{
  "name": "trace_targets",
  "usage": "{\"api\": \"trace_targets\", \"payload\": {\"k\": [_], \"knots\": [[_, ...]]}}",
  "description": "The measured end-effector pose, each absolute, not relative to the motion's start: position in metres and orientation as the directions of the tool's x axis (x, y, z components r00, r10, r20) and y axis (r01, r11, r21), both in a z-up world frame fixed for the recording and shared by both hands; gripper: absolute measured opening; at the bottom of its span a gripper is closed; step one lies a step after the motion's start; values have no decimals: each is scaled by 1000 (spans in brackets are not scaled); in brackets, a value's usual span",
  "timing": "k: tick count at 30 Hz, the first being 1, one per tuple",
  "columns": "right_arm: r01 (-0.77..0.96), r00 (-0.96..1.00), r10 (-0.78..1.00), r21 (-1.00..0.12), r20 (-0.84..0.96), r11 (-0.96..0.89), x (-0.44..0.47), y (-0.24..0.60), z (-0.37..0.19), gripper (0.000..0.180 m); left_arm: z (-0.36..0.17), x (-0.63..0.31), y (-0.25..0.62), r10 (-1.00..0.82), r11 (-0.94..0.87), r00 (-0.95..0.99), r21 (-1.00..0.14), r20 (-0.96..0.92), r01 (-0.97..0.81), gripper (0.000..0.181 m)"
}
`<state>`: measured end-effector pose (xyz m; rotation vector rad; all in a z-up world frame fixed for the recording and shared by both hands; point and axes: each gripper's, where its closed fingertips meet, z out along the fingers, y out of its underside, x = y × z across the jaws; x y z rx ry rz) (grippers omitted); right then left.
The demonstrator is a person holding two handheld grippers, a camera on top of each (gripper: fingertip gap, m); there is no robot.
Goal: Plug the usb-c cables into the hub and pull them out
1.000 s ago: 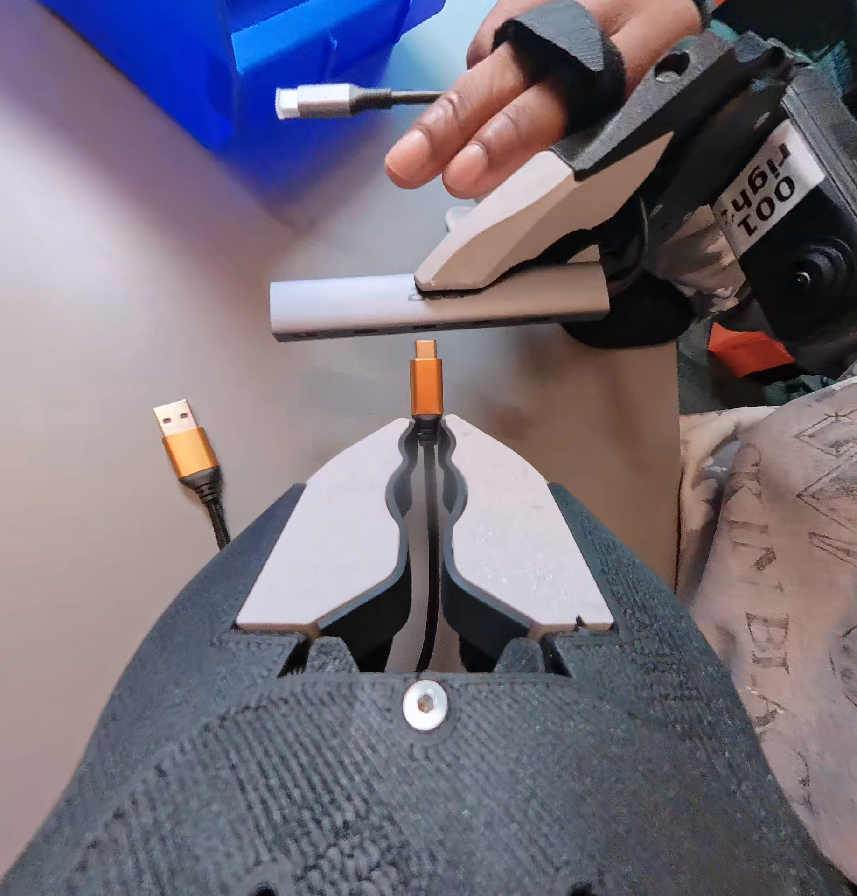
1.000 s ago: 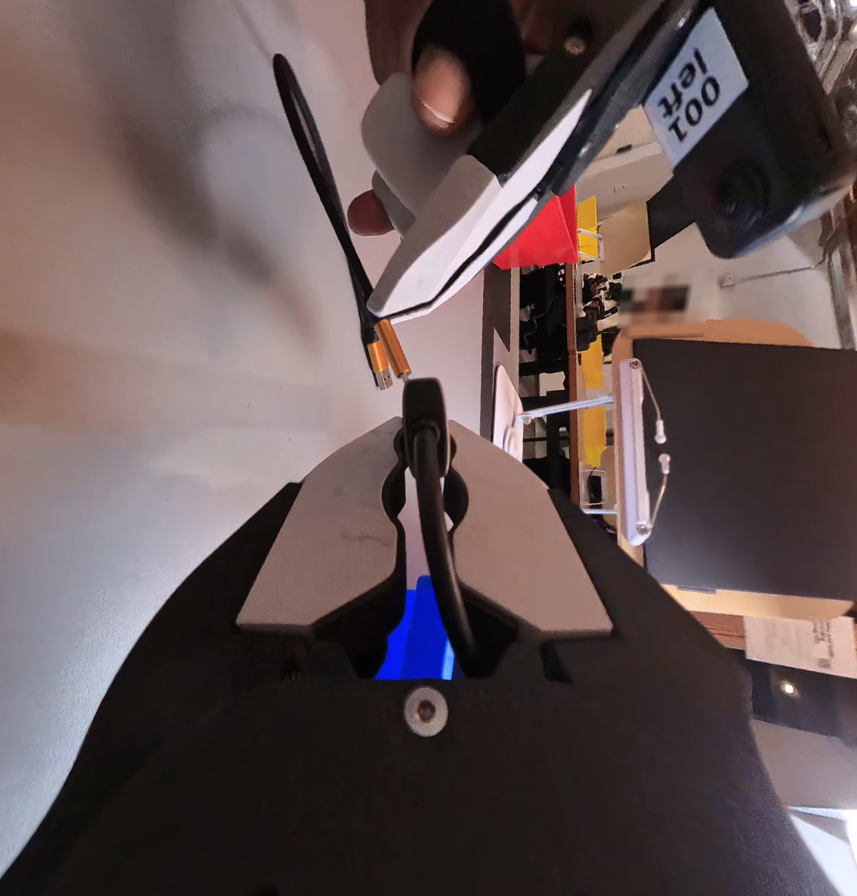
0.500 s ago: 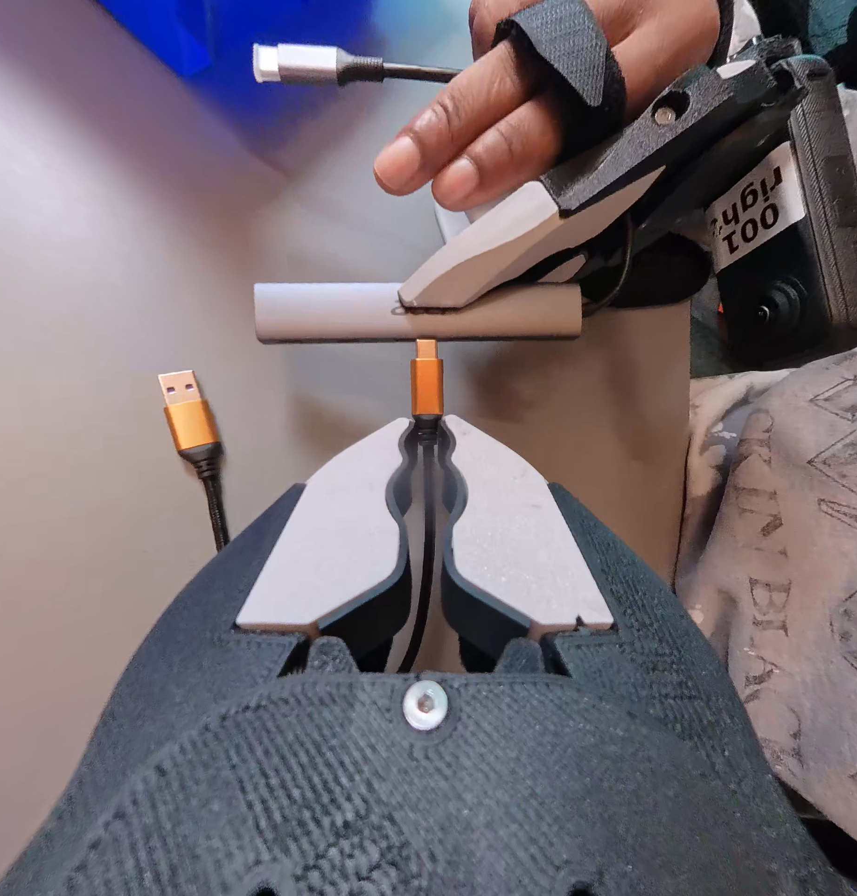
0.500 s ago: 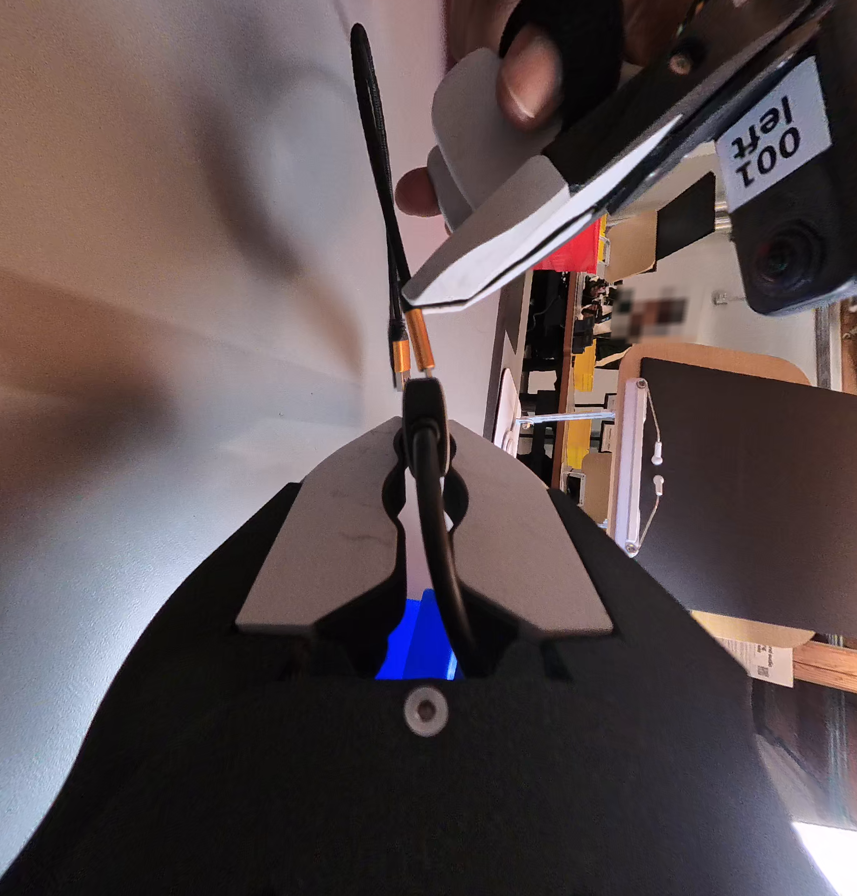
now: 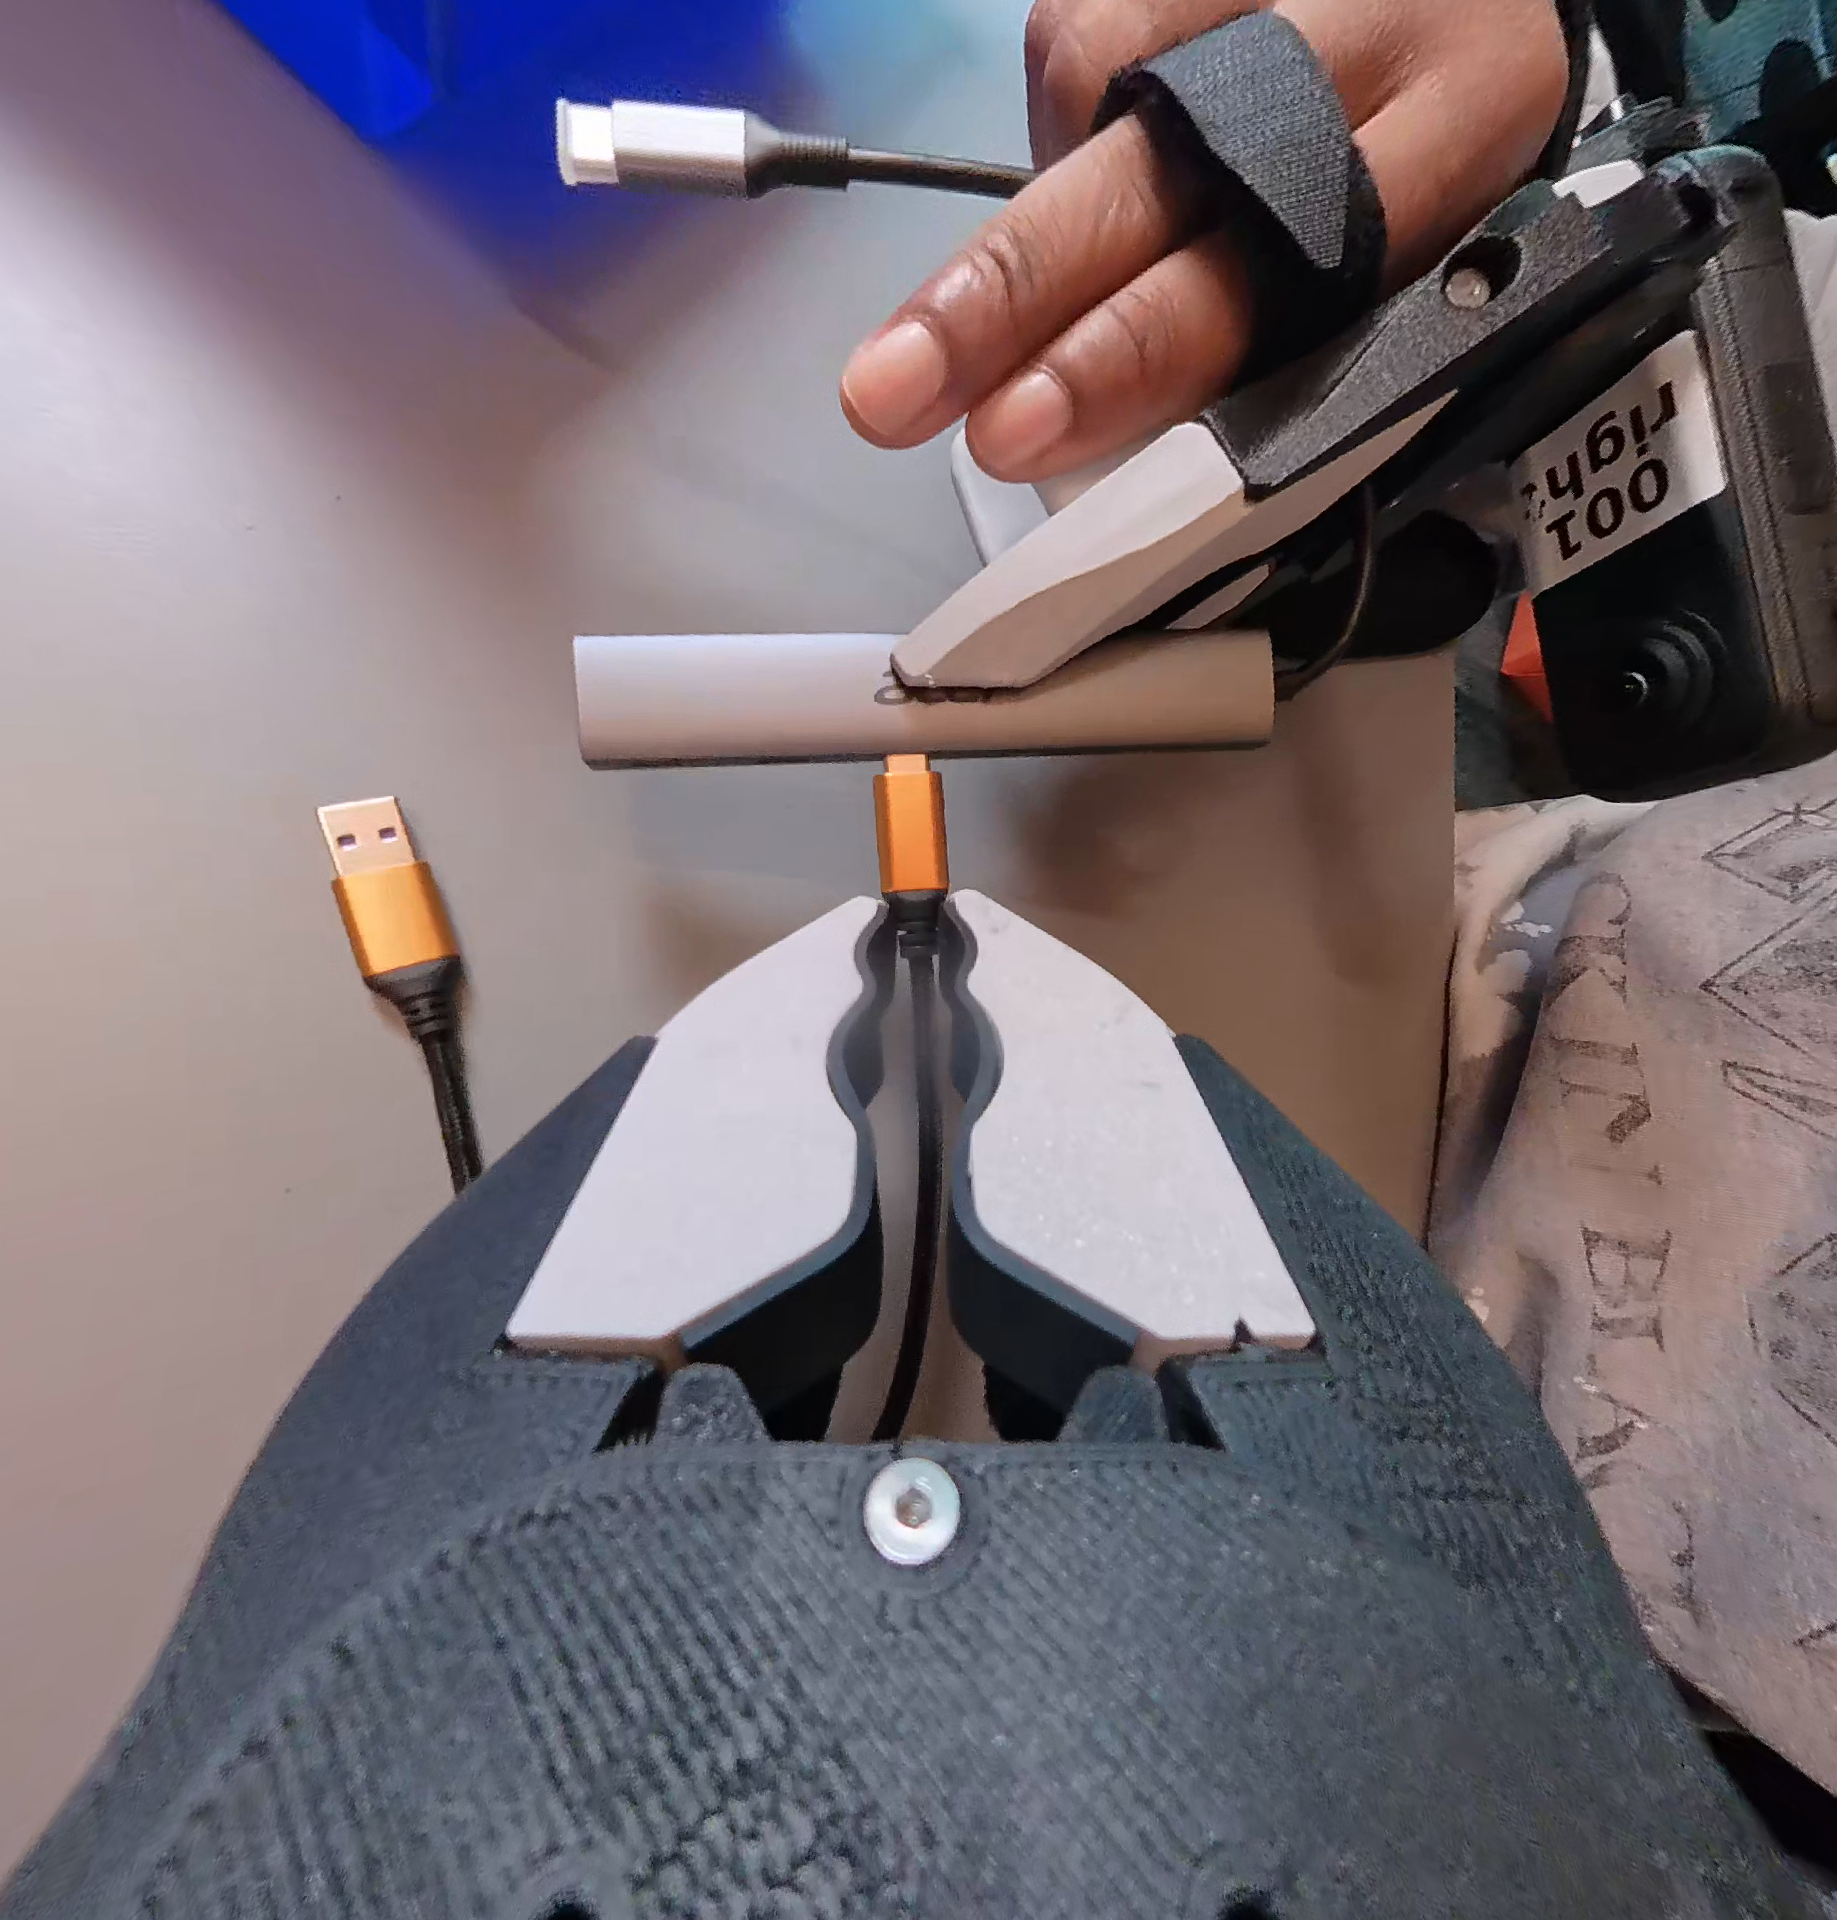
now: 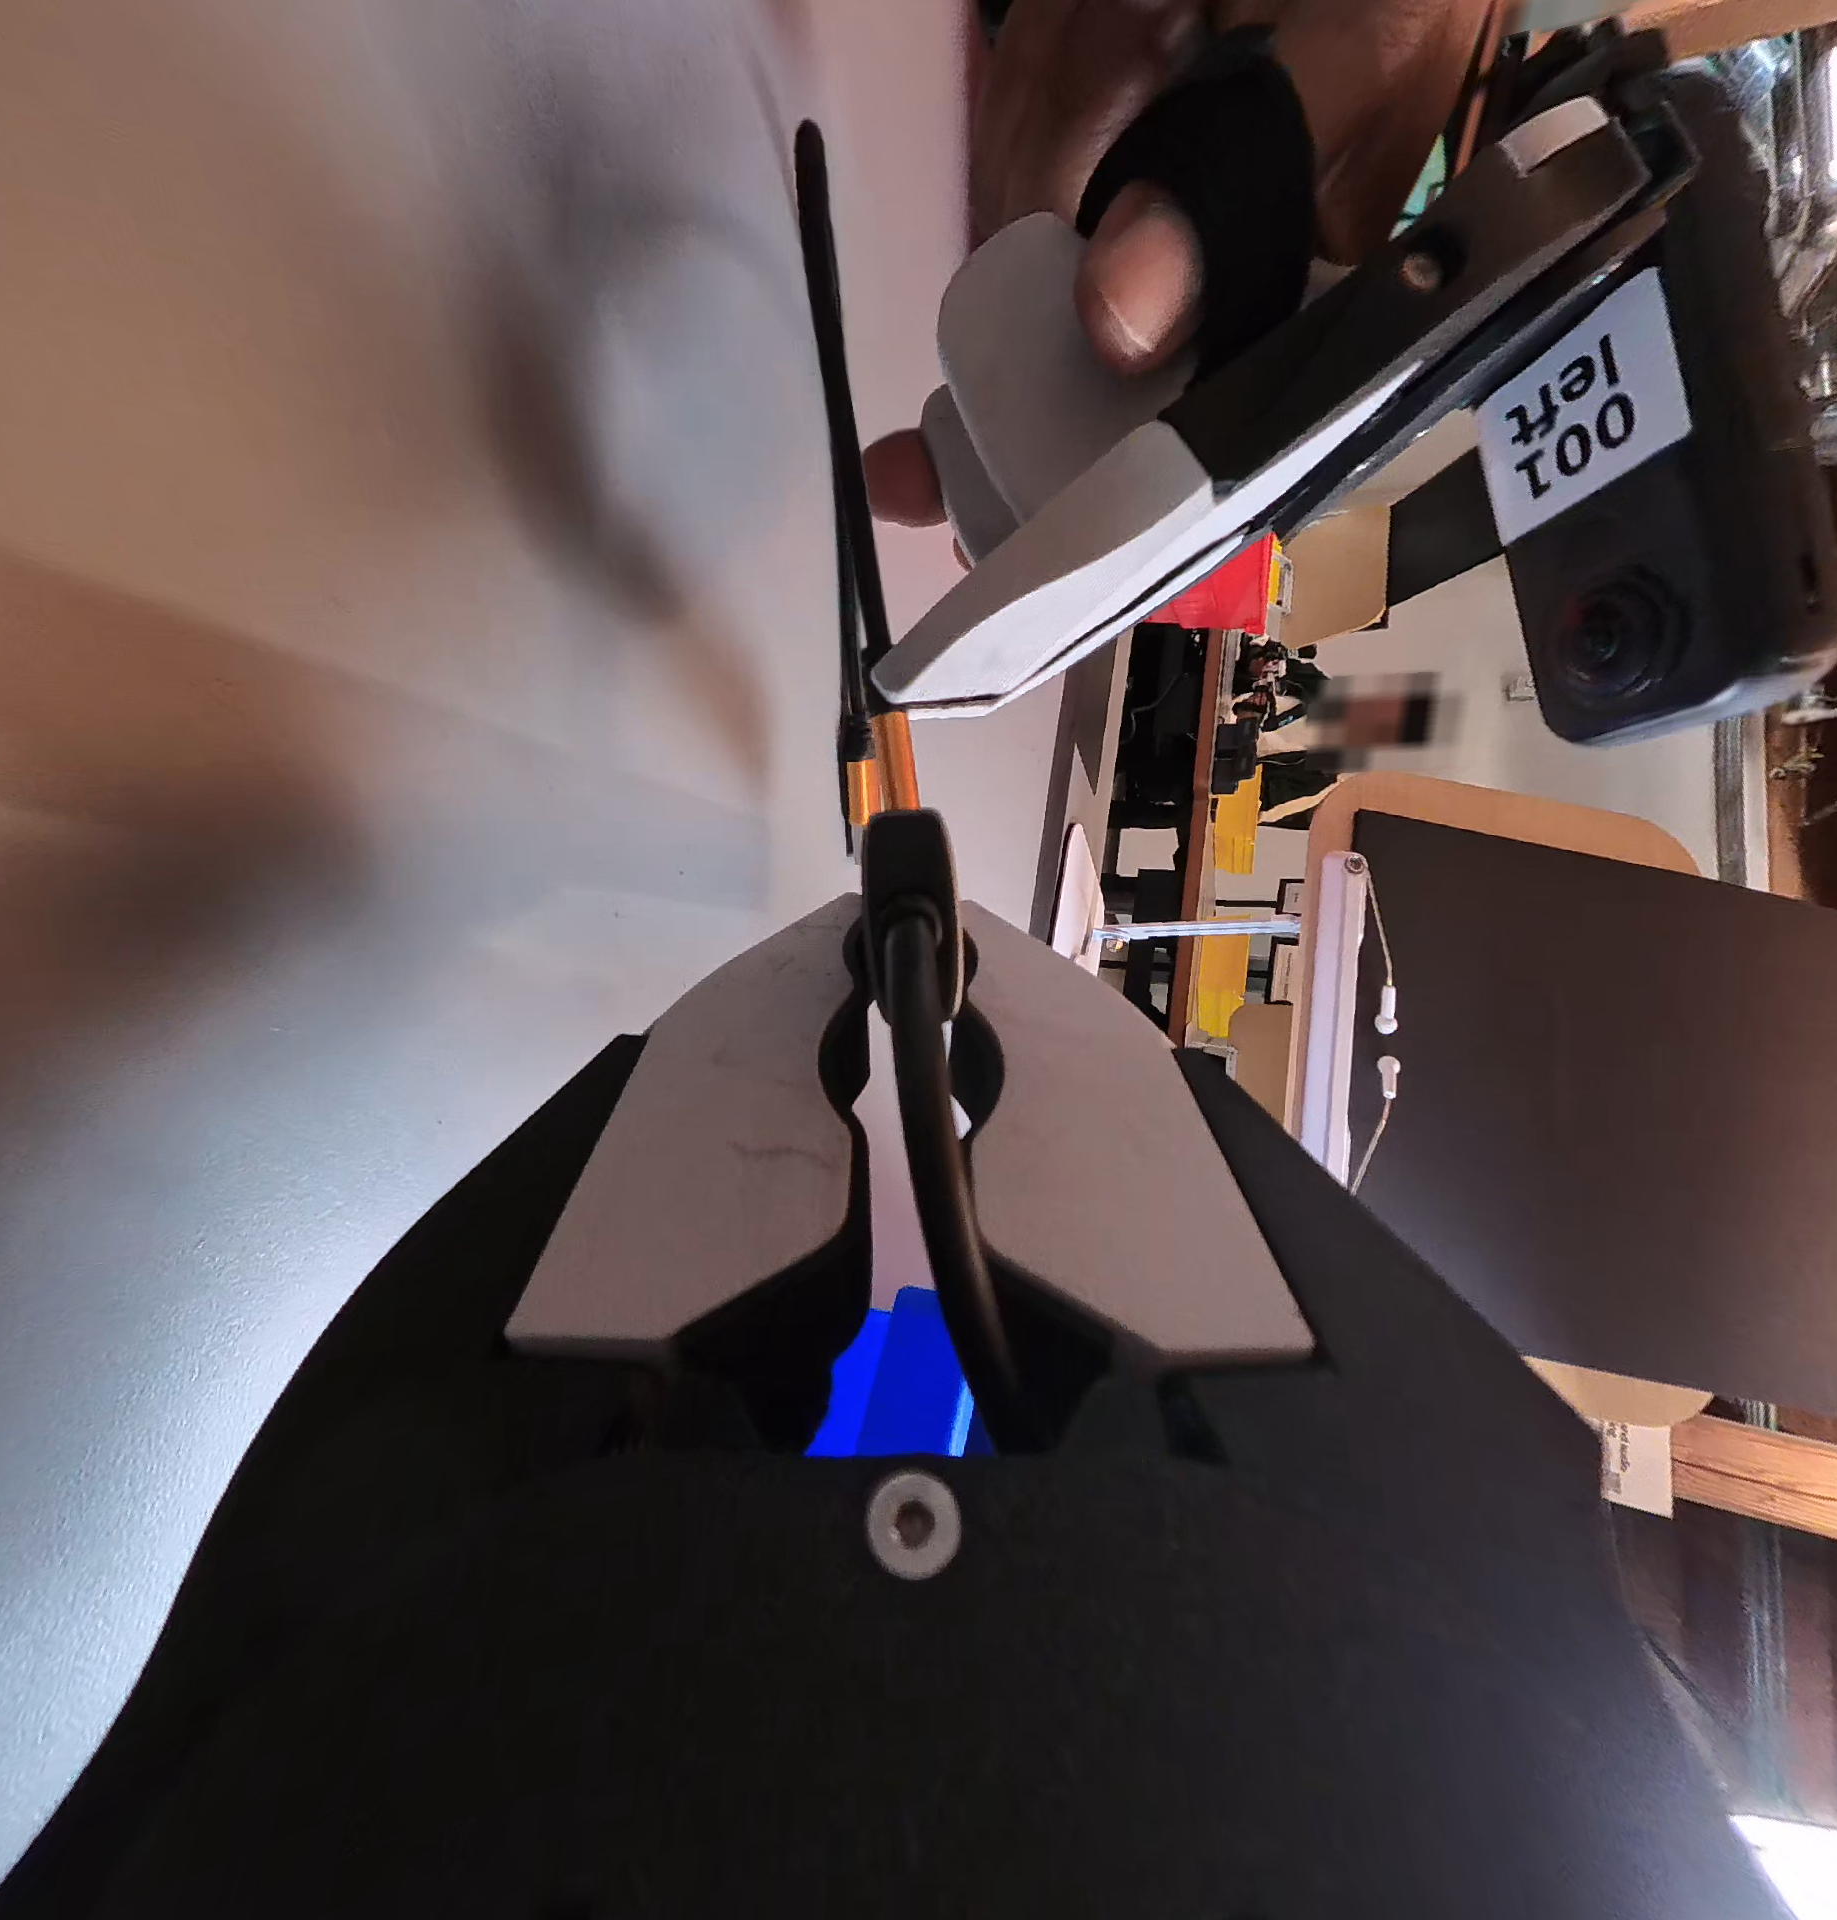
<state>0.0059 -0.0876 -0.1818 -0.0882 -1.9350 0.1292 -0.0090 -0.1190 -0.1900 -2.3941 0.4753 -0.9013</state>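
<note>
1. Two grippers meet over a pale tabletop (image 5: 218,623). The left gripper (image 5: 916,902) has its fingers pinched narrow on the black cord just behind an orange USB-C plug (image 5: 909,831), which points to 12 o'clock.
2. The right gripper (image 5: 929,681), coming in from 2 o'clock in the left wrist view, is clamped on a grey USB hub (image 5: 768,701) that lies crosswise. A person's hand (image 5: 1153,260), strapped to it by a black band, shows above.
3. The plug's metal tip touches the hub's near edge, close to the middle; how deep it sits in a port cannot be told.
4. In the right wrist view the right gripper (image 6: 906,914) grips the hub end-on, with the hub's own black lead (image 6: 935,1143) curving back between the fingers. The left gripper (image 6: 893,691) and orange plug (image 6: 898,764) sit at 12 o'clock.
5. A blue bin (image 5: 374,62) lies at 11 o'clock, blurred; its contents cannot be seen.
6. The orange USB-A plug (image 5: 379,894) of the same kind of cable lies on the table at 9 o'clock. A silver connector (image 5: 665,145) on a black lead hangs at 12 o'clock, beside the hand.
7. Compared with a second ago, the gap between plug and hub has closed: then the tip stood clear below the hub, and now it meets the edge.
</note>
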Motion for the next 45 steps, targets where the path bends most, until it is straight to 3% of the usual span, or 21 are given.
{"api": "trace_targets", "payload": {"k": [21,25,29,33,35,38,45], "knots": [[-35,-378,128,-153,917,988,12,-93,-184,10,-192,2,-120,-536,-779,649,-613,540,-134,8],[4,-356,200,-212,913,977,7,-89,-178,10,-183,-5,-115,-543,-743,679,-660,495,-113,9],[44,-313,347,-351,884,935,8,-77,-160,10,-128,-36,-114,-550,-602,753,-797,362,-56,18],[78,-250,455,-450,855,889,10,-59,-141,10,-77,-124,-134,-354,-477,925,-877,139,-51,20],[87,-225,492,-486,841,870,10,-53,-134,10,-80,-168,-152,-246,-539,966,-839,83,-65,24],[85,-211,529,-524,822,847,12,-50,-128,10,-117,-219,-177,-185,-719,982,-686,35,-111,28],[92,-210,557,-551,804,830,10,-49,-129,10,-177,-260,-209,-368,-905,929,-238,24,-353,33]]}}
